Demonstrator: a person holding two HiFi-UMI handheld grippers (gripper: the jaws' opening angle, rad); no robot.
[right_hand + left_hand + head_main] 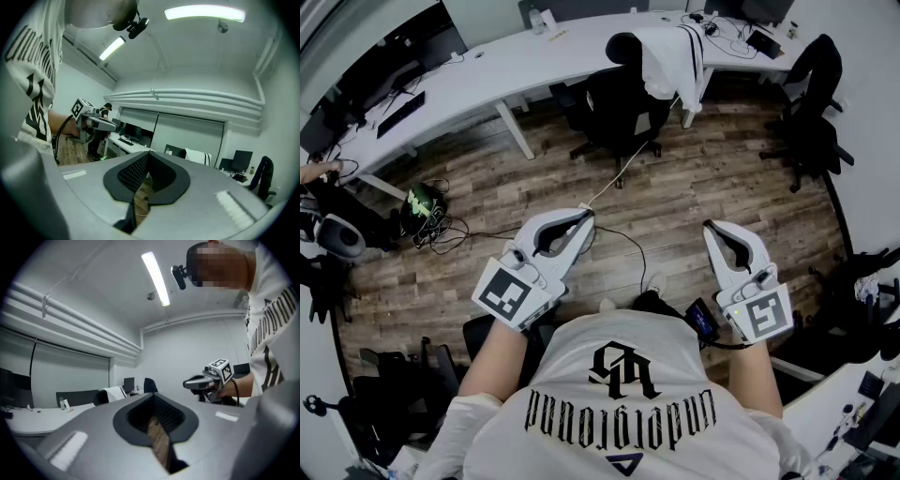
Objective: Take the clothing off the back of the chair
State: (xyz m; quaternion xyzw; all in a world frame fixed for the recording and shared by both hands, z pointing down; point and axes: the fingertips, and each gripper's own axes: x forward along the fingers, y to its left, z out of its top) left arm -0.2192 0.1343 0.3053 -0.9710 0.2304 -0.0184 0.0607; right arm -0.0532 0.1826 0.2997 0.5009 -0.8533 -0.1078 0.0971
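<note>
A white garment with dark stripes [667, 58] hangs over the back of a black office chair [619, 108] across the room, by the long white desk [516, 66]. It also shows far off as a white garment [114, 393] in the left gripper view and a white garment [198, 156] in the right gripper view. My left gripper [583, 217] and right gripper [712, 229] are held level in front of my body, well short of the chair. Both are shut with nothing between the jaws.
A wood floor with a white cable [614, 183] lies between me and the chair. More black chairs [811, 103] stand at the right, and a bag with tangled cords [424, 208] sits at the left. Monitors and a keyboard [401, 112] rest on the desk.
</note>
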